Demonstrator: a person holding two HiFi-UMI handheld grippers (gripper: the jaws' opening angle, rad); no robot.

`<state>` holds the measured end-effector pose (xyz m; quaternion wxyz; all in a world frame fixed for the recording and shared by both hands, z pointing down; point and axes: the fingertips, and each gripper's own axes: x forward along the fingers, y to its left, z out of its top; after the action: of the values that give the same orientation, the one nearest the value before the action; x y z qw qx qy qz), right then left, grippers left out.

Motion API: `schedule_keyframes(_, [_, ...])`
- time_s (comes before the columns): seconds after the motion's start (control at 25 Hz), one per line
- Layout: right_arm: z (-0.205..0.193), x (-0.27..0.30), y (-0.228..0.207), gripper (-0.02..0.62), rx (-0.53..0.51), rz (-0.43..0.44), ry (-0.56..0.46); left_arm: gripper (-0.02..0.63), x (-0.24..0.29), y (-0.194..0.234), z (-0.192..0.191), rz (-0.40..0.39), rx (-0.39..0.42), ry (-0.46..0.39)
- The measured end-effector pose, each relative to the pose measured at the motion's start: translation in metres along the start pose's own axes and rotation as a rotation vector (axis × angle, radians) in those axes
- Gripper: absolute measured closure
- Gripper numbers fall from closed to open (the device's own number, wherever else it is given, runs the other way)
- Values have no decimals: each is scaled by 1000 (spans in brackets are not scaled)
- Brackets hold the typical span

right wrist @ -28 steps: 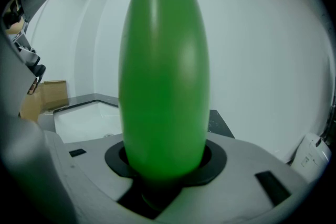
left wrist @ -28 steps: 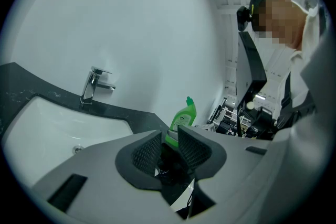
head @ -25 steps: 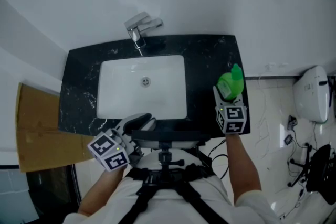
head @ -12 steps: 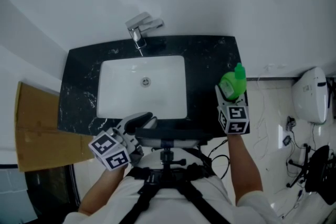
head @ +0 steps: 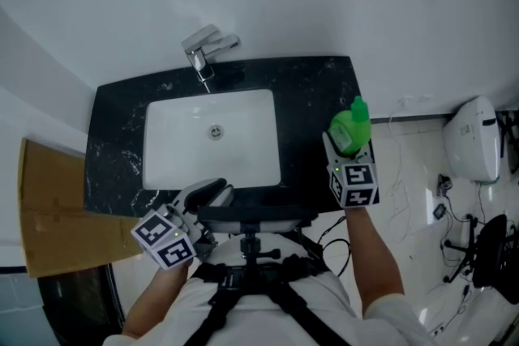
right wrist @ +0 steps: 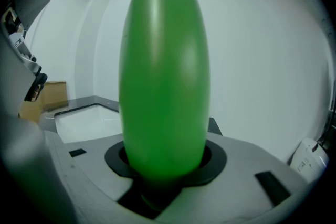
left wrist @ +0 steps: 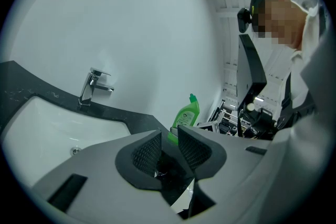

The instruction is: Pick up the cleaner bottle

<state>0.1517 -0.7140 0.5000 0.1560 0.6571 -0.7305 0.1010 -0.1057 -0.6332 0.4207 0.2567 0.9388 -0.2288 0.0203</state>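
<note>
My left tongs [left wrist: 169,139] wait at the near edge of the counter [head: 316,85], jaws slightly apart with nothing between them. My right tongs [head: 347,151] are clamped low on the green cleaner bottle [right wrist: 164,76], which stands upright at the counter's right end beside the sink basin [head: 243,134]. Compared with a second ago the grip is the same and the bottle has barely shifted. The hold looks secure, but I can't tell whether the base has left the counter. The tap [head: 204,49] stands beyond the basin.

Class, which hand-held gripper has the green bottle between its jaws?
The right hand-held gripper, shut on the cleaner bottle; the left hand-held gripper holds nothing.
</note>
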Motion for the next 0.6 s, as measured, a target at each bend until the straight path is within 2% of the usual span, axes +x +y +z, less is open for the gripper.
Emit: schedule_keyframes(0.6, [12,-20,0,422,-25,-13,9,508,0,-2,0,-7,0,-9])
